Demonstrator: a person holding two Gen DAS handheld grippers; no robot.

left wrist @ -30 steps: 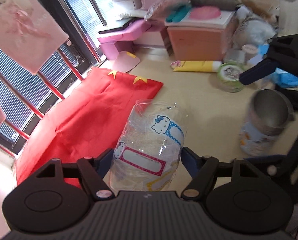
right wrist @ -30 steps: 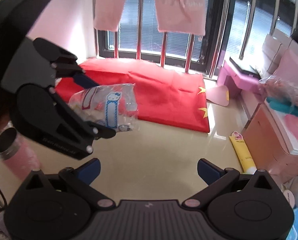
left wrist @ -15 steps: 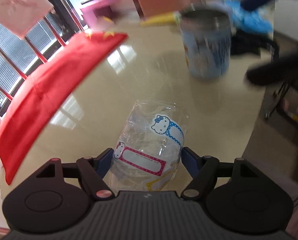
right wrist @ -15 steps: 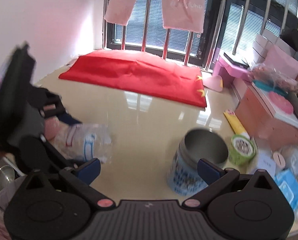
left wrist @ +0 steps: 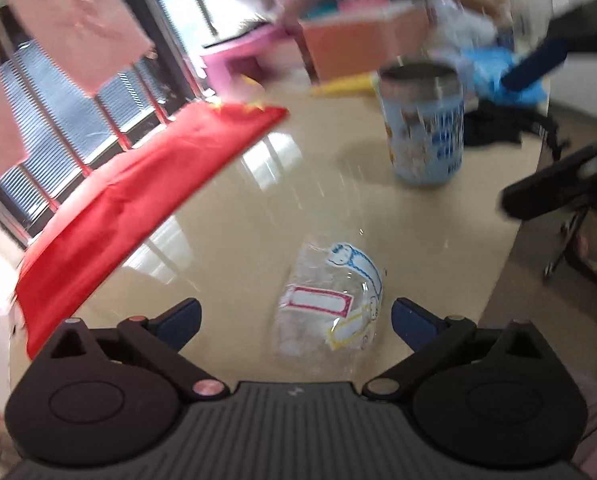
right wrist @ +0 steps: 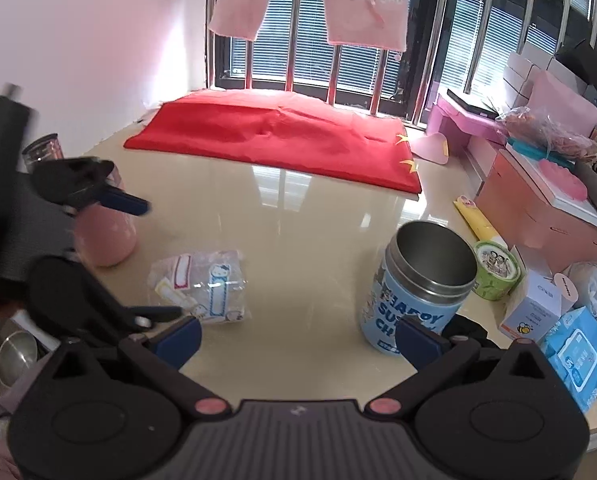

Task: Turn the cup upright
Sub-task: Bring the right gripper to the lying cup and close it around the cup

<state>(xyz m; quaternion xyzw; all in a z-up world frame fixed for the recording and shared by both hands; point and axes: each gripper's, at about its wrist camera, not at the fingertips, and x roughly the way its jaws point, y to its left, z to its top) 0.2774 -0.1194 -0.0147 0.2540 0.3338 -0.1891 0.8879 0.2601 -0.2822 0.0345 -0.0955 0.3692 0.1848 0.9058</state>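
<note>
My left gripper [left wrist: 294,314] is spread wide, and the clear plastic cup [left wrist: 330,304] with its cartoon stickers sits on the beige desk [left wrist: 282,200] between the fingers, nearer the right one, touching neither as far as I can tell. From the right wrist view the cup [right wrist: 202,284] looks crumpled, and I cannot tell whether it stands upright. My right gripper [right wrist: 298,332] is also spread and pinches nothing; its right finger overlaps the base of the blue metal tin [right wrist: 418,280], which stands open-mouthed, well apart from the cup. A red flag [right wrist: 274,136] lies flat at the desk's far side by the window, and a pink bottle [right wrist: 104,236] stands behind my left gripper [right wrist: 146,264].
</note>
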